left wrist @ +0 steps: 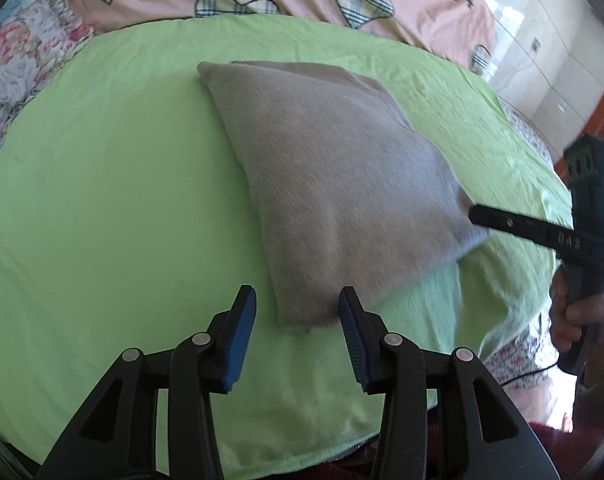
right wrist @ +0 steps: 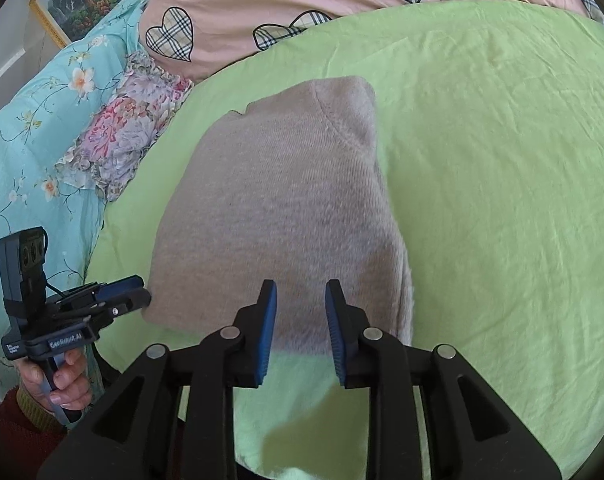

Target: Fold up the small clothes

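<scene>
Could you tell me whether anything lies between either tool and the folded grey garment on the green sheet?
Nothing visible does. The left tool and right tool both stand open right at the near edge of the grey garment, with only bare green sheet around it.

Both grippers standing open, angled downward

The left gripper [left wrist: 298,306] is pointing steeply down with its blue-padded jaws parted and nothing pressed between them. The right gripper [right wrist: 301,300] is tilting down less steeply, its jaws apart by a narrower gap. A hand [right wrist: 64,380] is wrapping each black handle from below.
</scene>
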Motion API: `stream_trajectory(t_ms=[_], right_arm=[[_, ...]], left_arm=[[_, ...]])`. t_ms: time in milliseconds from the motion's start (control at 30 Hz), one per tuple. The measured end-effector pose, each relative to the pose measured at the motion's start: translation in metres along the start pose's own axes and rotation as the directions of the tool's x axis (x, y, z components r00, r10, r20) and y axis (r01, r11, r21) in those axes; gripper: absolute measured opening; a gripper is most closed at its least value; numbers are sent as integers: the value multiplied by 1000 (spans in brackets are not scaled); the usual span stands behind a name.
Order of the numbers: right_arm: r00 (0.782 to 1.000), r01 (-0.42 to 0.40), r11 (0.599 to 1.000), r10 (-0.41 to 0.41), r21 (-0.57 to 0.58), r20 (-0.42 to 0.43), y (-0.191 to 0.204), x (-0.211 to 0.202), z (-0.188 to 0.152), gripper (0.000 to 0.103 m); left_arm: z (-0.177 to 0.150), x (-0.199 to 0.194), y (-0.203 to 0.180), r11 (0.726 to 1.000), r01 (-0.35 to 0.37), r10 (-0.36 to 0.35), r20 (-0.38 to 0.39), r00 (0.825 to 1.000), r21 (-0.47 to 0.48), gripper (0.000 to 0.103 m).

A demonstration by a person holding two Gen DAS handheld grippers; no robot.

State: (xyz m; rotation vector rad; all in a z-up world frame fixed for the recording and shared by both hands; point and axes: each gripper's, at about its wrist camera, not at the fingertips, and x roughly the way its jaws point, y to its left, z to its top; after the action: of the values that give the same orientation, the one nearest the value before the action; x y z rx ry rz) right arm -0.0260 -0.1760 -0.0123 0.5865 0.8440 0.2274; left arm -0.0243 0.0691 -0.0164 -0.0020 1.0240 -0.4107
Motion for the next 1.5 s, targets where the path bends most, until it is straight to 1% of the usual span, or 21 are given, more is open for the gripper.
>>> stream_trajectory(t_ms=[133, 233, 333, 367, 400, 533, 633, 767, 833, 867, 900, 933, 967, 1000, 1067, 1100, 1133, 1233, 1300, 1367, 1500], right_arm=[[1000, 9, 1000, -9, 5, -8, -3, 4, -4, 31], [1000, 31, 999, -31, 15, -6, -7, 8, -3, 31], [997, 78, 997, -78, 5, -6, -12, 12, 2, 31], [996, 91, 996, -91, 5, -8, -14, 13, 3, 31], [995, 95, 995, -95, 7, -10, -17, 13, 4, 31], [994, 109, 994, -108, 2, -14, -25, 17, 3, 31], [994, 105, 994, -105, 4, -14, -27, 17, 0, 31], [994, 104, 995, -103, 4, -17, -27, 9, 1, 31], [994, 112, 994, -111, 9, -15, -27, 2, 0, 32], [994, 111, 994, -111, 10, -10, -25, -1, -2, 32], [994, 106, 994, -106, 6, -2, -23, -6, -3, 35], [995, 104, 995, -104, 3, 1, -21, -9, -4, 40], [995, 99, 995, -99, -4, 7, -17, -13, -6, 42], [996, 93, 996, -93, -11, 12, -13, -16, -7, 46], [996, 82, 996, -81, -41, 23, -3, -23, -10, 53], [996, 85, 994, -83, -65, 29, 2, -25, -12, 61], [996, 90, 992, -88, -84, 33, 5, -27, -13, 71], [993, 113, 979, -106, -170, 49, 20, -33, -20, 80], [994, 112, 970, -106, -216, 39, 28, -33, -25, 82], [995, 99, 967, -97, -235, 19, 31, -30, -31, 83], [996, 79, 963, -88, -258, -23, 37, -23, -45, 84]], left_arm=[[-15, 16, -8, 999, -38, 39, -33, 999, 28, 47], [-17, 29, -5, 995, -101, 101, -30, 994, -1, 44], [-15, 27, 4, 996, -68, 67, -18, 998, -59, 26], [-16, 23, 5, 996, -47, 46, -15, 999, -74, 17], [-17, 21, 6, 996, -43, 42, -13, 999, -80, 15], [-22, 9, 9, 993, -52, 53, 6, 999, -104, 9], [-23, 3, 14, 991, -24, 25, 4, 1000, -129, 9], [-22, -13, 8, 997, -30, 31, 17, 999, -75, 10], [-21, -21, 8, 998, -28, 29, 29, 999, -47, 15], [-20, -24, 5, 999, -34, 35, 33, 999, -33, 21], [-20, -26, 2, 999, -43, 44, 34, 998, -24, 34], [-19, -28, 0, 998, -52, 53, 40, 998, -17, 41], [-18, -32, -3, 998, -64, 64, 51, 997, -9, 52], [-17, -33, -6, 997, -82, 82, 60, 995, -1, 60], [-14, -36, -10, 991, -135, 133, 73, 988, 16, 69], [-13, -37, -12, 986, -164, 161, 78, 984, 24, 77], [-12, -38, -13, 982, -186, 183, 79, 980, 30, 80], [-9, -37, -13, 970, -240, 236, 72, 969, 45, 82], [-9, -37, -13, 962, -268, 264, 69, 962, 54, 82], [-10, -37, -13, 952, -301, 297, 72, 952, 59, 83], [-14, -32, -12, 939, -337, 335, 47, 941, 62, 83]])
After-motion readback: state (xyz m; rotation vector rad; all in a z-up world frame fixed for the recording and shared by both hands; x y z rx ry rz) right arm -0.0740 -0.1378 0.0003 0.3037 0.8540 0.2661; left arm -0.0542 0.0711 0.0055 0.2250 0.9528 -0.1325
